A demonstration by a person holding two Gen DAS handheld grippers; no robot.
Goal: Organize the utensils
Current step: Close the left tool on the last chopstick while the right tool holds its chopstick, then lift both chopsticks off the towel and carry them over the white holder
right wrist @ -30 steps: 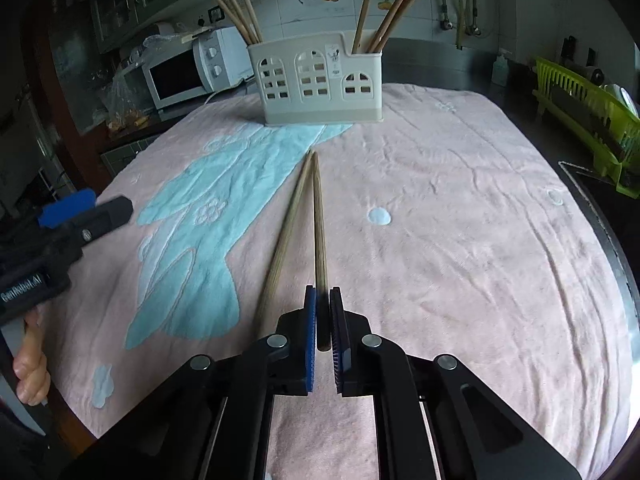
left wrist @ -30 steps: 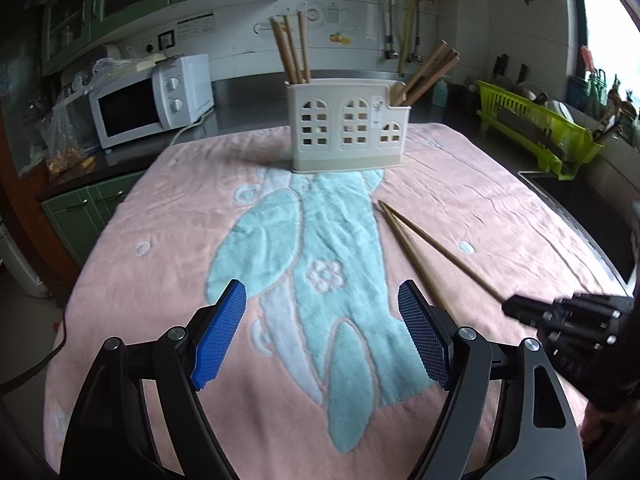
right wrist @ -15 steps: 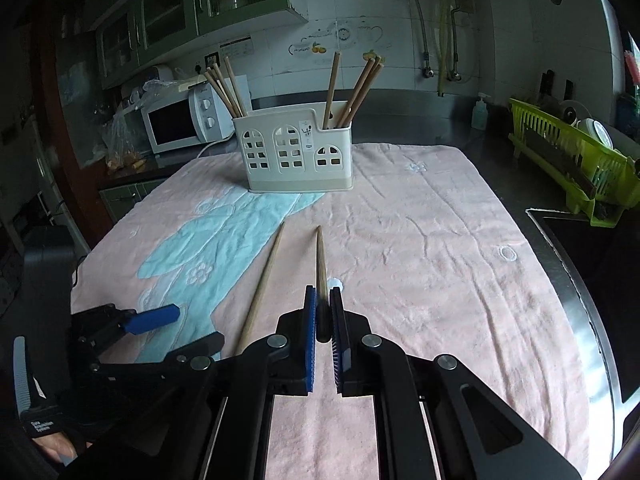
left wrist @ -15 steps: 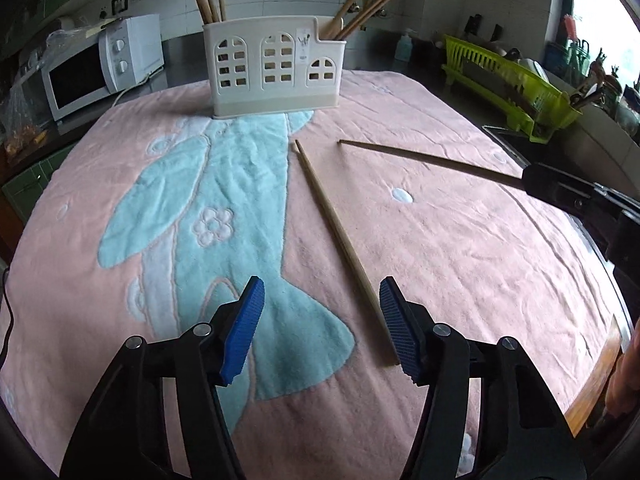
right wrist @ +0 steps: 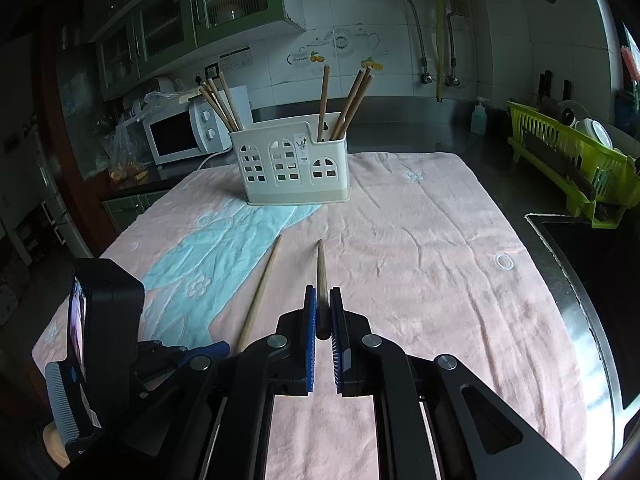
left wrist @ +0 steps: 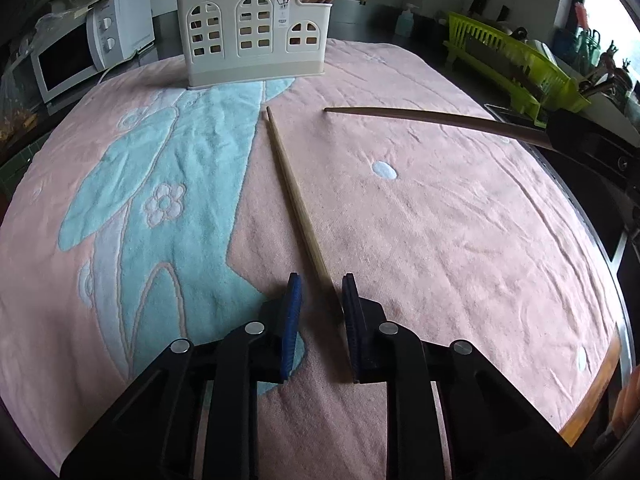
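Note:
A cream utensil holder (left wrist: pixel 254 36) (right wrist: pixel 294 170) stands at the far side of the pink towel, with several wooden chopsticks upright in it. One chopstick (left wrist: pixel 298 206) (right wrist: pixel 259 290) lies on the towel. My left gripper (left wrist: pixel 320 292) is low over its near end, with the jaws narrowed to either side of it and a small gap still showing. My right gripper (right wrist: pixel 322 304) is shut on a second chopstick (right wrist: pixel 320 276) (left wrist: pixel 436 118) and holds it above the towel, pointing at the holder.
A pink and blue towel (left wrist: pixel 460 220) covers the table. A white microwave (left wrist: pixel 86 56) stands at the back left. A green dish rack (right wrist: pixel 572 164) and a sink edge (right wrist: pixel 580 304) lie to the right.
My left gripper has moved down over the lying chopstick's near end and its jaws have closed in around it. My right gripper has lifted its chopstick higher off the towel.

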